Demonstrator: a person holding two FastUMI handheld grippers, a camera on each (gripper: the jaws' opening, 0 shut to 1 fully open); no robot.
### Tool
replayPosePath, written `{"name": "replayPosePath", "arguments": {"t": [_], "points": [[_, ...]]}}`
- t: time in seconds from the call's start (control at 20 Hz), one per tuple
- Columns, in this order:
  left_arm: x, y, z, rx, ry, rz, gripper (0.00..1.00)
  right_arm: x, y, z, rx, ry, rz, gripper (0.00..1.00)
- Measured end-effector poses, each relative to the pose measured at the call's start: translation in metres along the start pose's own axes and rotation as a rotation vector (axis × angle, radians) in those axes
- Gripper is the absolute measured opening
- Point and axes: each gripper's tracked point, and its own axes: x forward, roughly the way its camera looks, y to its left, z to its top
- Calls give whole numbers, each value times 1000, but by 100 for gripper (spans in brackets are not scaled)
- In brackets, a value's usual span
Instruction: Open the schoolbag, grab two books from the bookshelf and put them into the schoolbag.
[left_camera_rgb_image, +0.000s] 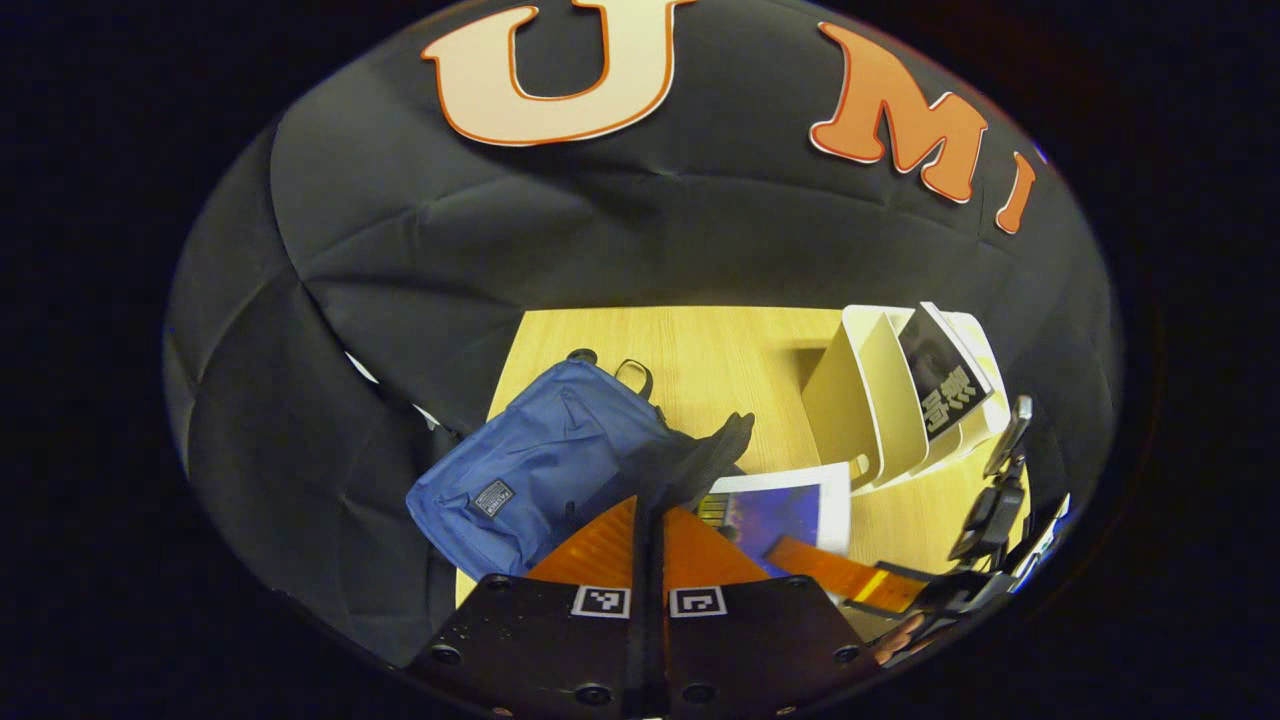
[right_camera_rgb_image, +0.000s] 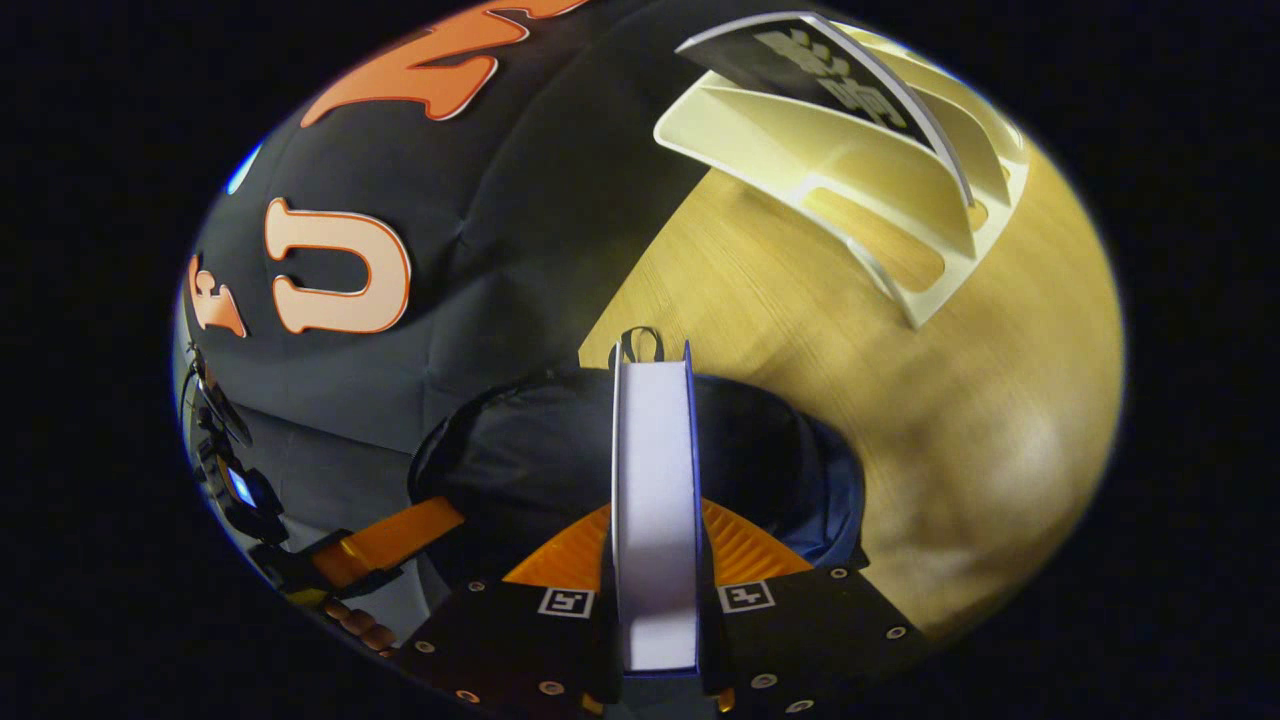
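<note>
Left tool (left_camera_rgb_image: 650, 520), right tool (right_camera_rgb_image: 655, 530): black screwed plates, square coded tags, ribbed wedges.

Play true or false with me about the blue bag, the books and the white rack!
1. The right gripper is clamped on a book seen edge-on. True.
2. That book is lying flat on the table. False: it is held in the air just above the open schoolbag.
3. The white bookshelf still has a dark-covered book in it. True.
4. The schoolbag is red. False: it is blue.
5. The left gripper is wide open. False: its fingers are pressed together, pinching the bag's dark flap to hold the bag open.
</note>
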Motion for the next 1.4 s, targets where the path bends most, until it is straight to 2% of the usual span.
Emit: {"name": "replayPosePath", "arguments": {"t": [0.15, 0.4, 0.85, 1.0, 1.1, 1.2, 1.25, 1.3, 1.35, 1.4], "points": [[1, -3, -5, 48, 19, 9, 0, 27, -1, -19, 48, 10, 9, 30], [3, -23, -12, 89, 47, -26, 0, 49, -1, -29, 74, 7, 22, 30], [4, -52, -35, 118, 93, -97, 0, 90, 10, -48, 90, -11, 59, 31], [8, -53, -38, 124, 99, -85, 0, 101, 11, -57, 92, 18, 77, 32], [10, -51, -40, 103, 102, -84, 0, 106, 11, -65, 132, 79, 77, 35], [10, -46, -35, 87, 90, -75, 0, 112, 1, -72, 137, 130, 5, 41], [8, -43, -34, 75, 88, -78, 0, 110, 0, -80, 123, 182, -12, 50], [8, -40, -32, 64, 79, -75, 0, 104, -3, -83, 96, 208, -30, 53], [8, -38, -29, 55, 74, -74, 0, 99, -3, -77, 71, 196, -43, 63], [9, -36, -30, 43, 65, -72, 0, 93, -1, -69, 49, 181, -52, 65]]}}
